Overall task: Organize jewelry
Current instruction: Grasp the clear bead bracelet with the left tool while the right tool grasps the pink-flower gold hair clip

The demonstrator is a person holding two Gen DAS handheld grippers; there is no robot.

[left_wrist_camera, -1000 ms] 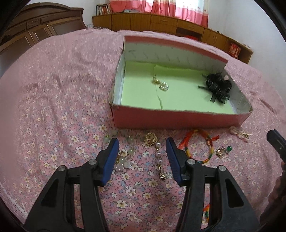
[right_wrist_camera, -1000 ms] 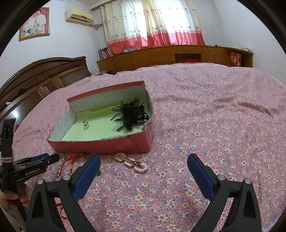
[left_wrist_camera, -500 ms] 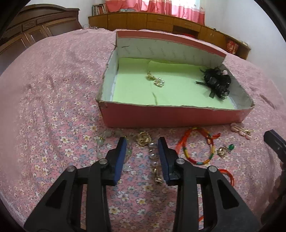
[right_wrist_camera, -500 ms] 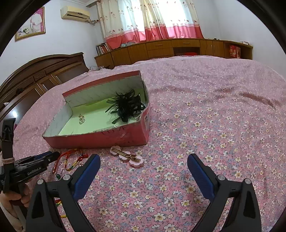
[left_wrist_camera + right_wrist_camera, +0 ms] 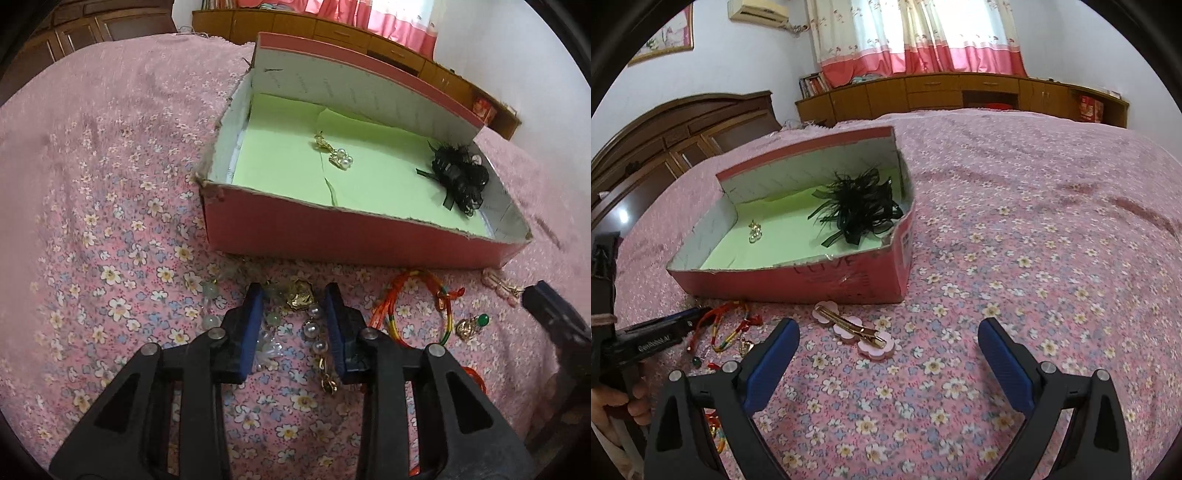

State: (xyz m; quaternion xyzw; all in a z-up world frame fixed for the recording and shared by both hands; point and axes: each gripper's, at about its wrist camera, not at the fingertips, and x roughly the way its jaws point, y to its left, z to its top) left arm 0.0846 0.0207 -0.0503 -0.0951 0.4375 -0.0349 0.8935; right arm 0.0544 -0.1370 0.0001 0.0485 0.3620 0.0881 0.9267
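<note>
Left gripper (image 5: 294, 295) jaws have narrowed around pearl brooch (image 5: 312, 314).

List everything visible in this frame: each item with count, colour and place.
box: 1, red, green-lined, on bed
pearl earring: 1, gold and white, in box
hair bow: 1, black, box's right end
pearl brooch: 1, gold and white, between left gripper's fingers
bangle: 1, orange multicolour, before box
green earring: 1, gold-green, beside bangle
hair clip: 1, pink-gold, before box
bedspread: 1, pink floral
left gripper: black-blue, narrowed, not closed
right gripper: black-blue, wide open
</note>
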